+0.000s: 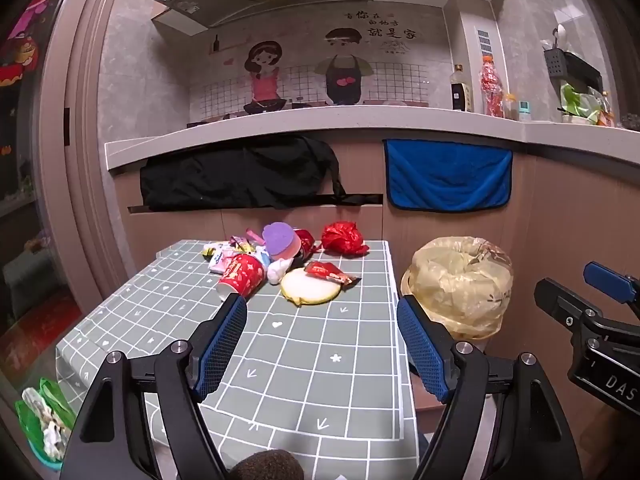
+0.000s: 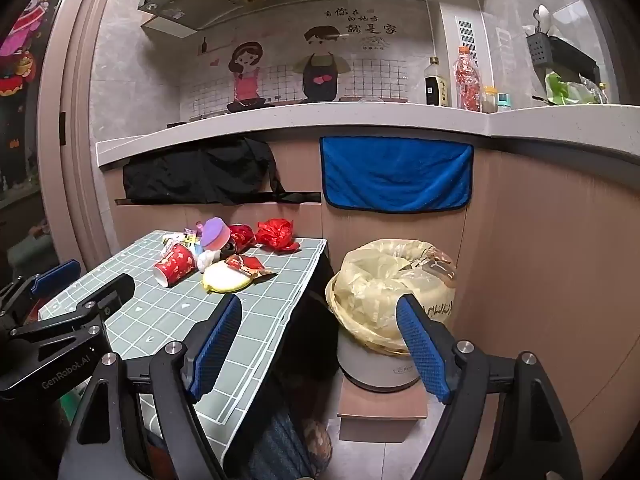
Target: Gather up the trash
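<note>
— Paper, that red cup; where?
— On the table at twelve o'clock; light, crushable; pinch its rim; left gripper and right gripper both spread, empty.

Green bag btm-left, cut off by frame edge

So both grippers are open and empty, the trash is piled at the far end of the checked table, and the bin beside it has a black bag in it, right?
Nearly. The bin is lined with a pale yellow bag, not a black one; the right wrist view shows it best. The rest holds: left gripper and right gripper are open and empty, and the trash pile lies at the table's far end.
</note>
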`<state>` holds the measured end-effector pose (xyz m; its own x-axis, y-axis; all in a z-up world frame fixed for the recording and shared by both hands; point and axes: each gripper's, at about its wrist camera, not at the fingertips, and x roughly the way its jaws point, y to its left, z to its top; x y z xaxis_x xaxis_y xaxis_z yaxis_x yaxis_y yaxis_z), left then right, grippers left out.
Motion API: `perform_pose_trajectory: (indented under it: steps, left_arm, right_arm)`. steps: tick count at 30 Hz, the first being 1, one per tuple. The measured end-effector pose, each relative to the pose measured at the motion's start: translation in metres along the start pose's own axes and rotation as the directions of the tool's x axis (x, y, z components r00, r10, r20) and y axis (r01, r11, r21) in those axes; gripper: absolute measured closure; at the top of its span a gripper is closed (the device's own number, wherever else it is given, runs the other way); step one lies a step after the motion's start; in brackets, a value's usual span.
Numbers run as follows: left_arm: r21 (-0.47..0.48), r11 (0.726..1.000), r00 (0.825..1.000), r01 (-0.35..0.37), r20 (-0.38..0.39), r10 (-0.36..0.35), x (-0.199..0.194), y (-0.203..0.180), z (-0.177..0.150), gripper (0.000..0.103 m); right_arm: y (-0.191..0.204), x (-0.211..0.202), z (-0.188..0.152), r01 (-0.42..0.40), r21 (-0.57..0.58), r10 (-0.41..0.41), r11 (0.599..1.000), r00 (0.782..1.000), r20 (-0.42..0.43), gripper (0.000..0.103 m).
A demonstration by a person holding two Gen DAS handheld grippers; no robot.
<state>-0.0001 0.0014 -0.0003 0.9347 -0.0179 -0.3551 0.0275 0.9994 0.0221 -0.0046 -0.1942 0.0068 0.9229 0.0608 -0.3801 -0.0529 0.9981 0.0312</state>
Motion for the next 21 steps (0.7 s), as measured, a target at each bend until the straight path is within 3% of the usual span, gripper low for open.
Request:
perform_pose_trajectory:
  steps: [21]
  left_arm:
    - [0.010,1.000,1.000,0.001,-0.024,-0.001,0.002,-0.006,0.000,0.025]
  right_arm:
    - [-0.002,0.007,-0.004,-0.008,0.008,0.008,1.000,0.999,-0.037,0.026]
